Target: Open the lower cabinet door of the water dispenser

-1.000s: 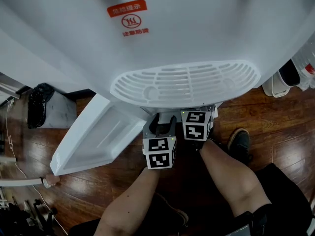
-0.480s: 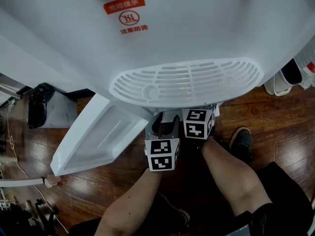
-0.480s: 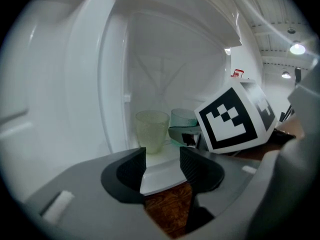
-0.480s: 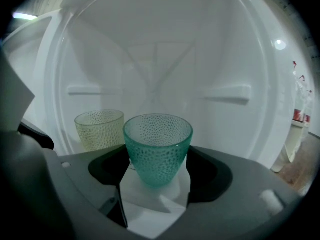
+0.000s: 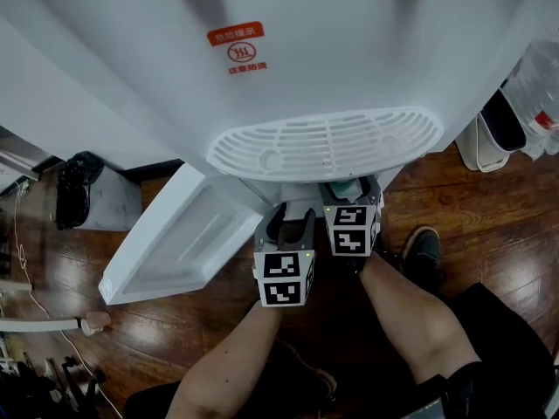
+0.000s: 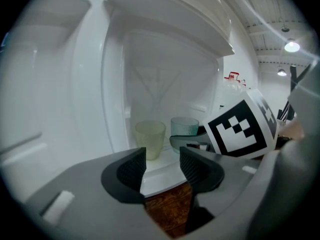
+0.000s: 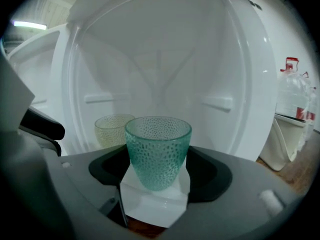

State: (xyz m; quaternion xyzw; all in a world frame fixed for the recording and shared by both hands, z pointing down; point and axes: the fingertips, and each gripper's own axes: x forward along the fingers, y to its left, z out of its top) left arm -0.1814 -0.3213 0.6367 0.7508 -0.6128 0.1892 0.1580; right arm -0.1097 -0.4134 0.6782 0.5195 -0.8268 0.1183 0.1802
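Both pairs of jaws have just narrowed: the right hand-held gripper (image 7: 159, 166) grips the green cup (image 7: 158, 146) in the cabinet (image 7: 160, 59), while the left hand-held gripper (image 6: 162, 166) gapes empty.

The white lower cabinet door (image 5: 188, 234) stands swung wide open leftward.

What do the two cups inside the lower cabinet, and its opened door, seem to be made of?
The green cup is probably glass or clear plastic: translucent, with a dimpled surface. The yellow cup looks the same, only paler. The cabinet door looks like glossy white moulded plastic, with soft reflections.
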